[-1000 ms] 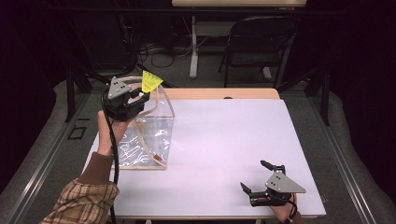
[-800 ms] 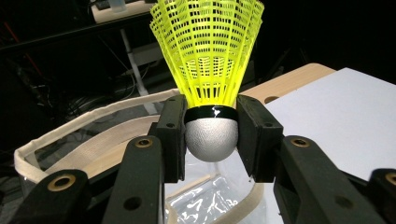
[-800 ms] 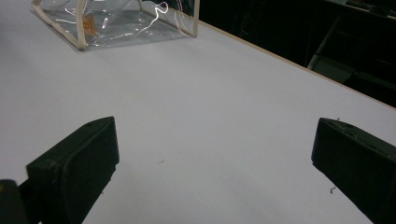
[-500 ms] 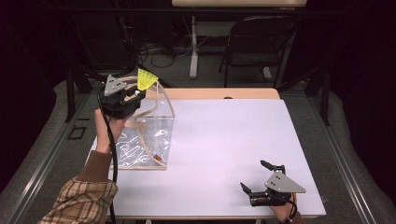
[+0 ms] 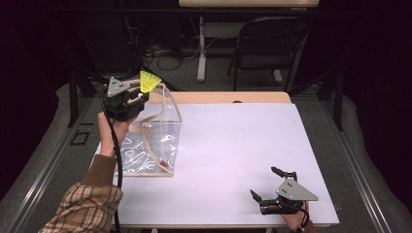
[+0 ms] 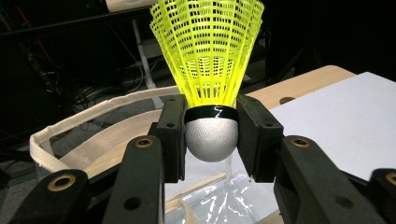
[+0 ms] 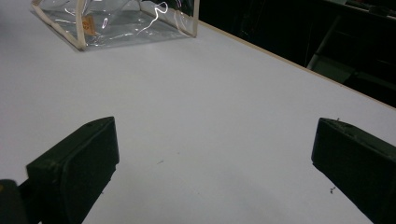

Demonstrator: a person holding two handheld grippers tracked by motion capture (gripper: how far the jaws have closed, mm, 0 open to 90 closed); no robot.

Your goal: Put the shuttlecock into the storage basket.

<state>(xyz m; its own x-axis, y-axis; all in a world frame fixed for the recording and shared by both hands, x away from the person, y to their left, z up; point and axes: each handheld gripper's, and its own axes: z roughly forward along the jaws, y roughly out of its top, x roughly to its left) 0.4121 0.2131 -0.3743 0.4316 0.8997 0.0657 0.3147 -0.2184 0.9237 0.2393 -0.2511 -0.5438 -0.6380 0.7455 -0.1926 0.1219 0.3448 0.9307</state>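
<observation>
A yellow shuttlecock with a grey rounded head stands skirt up between the pads of my left gripper, which is shut on its head. In the high view that left gripper holds the shuttlecock over the far left rim of a clear plastic bag with beige trim, standing open on the white table. My right gripper rests open near the table's front right edge with nothing between its jaws; its own view shows the right gripper wide apart above bare tabletop.
The bag lies far across the table in the right gripper view. A wooden strip edges the table's far side. A folding chair and a table leg with cables stand on the dark floor beyond.
The left gripper with the shuttlecock has shifted slightly left and up above the bag's rim. The right gripper has stayed put.
</observation>
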